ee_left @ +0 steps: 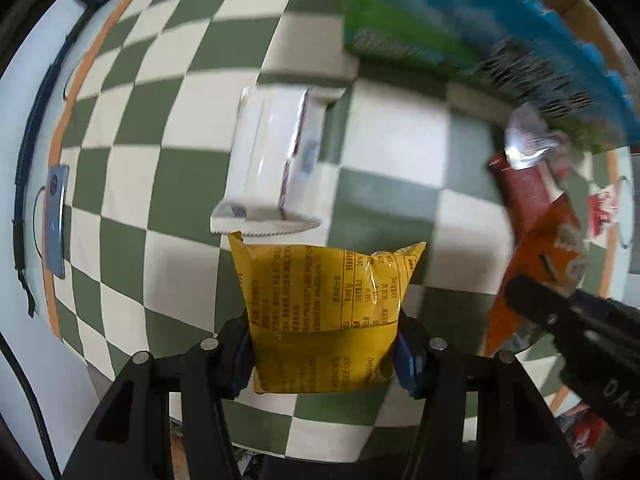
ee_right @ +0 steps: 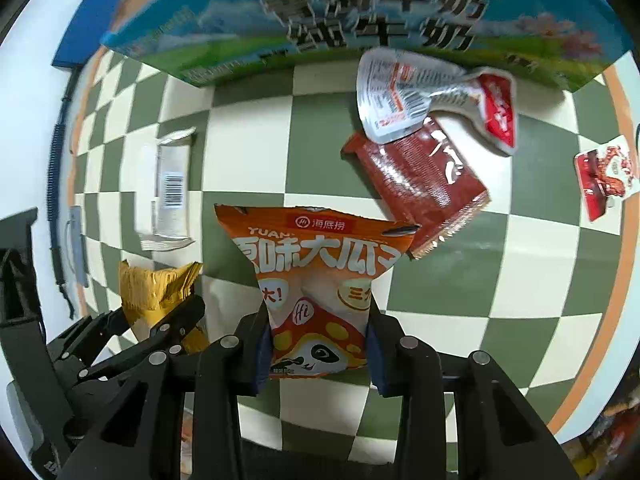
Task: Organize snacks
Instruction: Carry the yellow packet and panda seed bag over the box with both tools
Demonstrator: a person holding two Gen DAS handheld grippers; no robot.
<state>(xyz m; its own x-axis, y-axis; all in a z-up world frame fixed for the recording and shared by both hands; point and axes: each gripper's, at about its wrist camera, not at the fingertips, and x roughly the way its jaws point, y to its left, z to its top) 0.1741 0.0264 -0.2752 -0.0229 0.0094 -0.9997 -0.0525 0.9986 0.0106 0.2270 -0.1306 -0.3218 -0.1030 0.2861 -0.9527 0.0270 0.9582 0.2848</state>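
Snack packets hang from two hand-held grippers above a green-and-cream checkered cloth [ee_right: 340, 148]. At the bottom centre of the left wrist view, the left gripper [ee_left: 324, 350] is clamped on a yellow packet [ee_left: 320, 312], its blue pads pressing the packet's two sides. At the bottom centre of the right wrist view, the right gripper [ee_right: 318, 354] pinches an orange seed packet [ee_right: 316, 280] printed with a panda, the packet's top flaring out beyond the fingers. Each view catches the other tool: the right gripper with its orange packet enters at the lower right of the left view, and the left gripper with its gold-yellow packet shows at the lower left of the right view. On the cloth lie a white wrapped bar [ee_left: 272, 160] at mid-frame in the left view, and a dark red packet [ee_right: 420, 184] with a silver-and-red pouch [ee_right: 424, 96] overlapping its upper end at the upper right of the right view. A blue-and-green milk carton [ee_right: 360, 20] spans the top edge. Another red packet [ee_right: 604, 184] lies at the far right.
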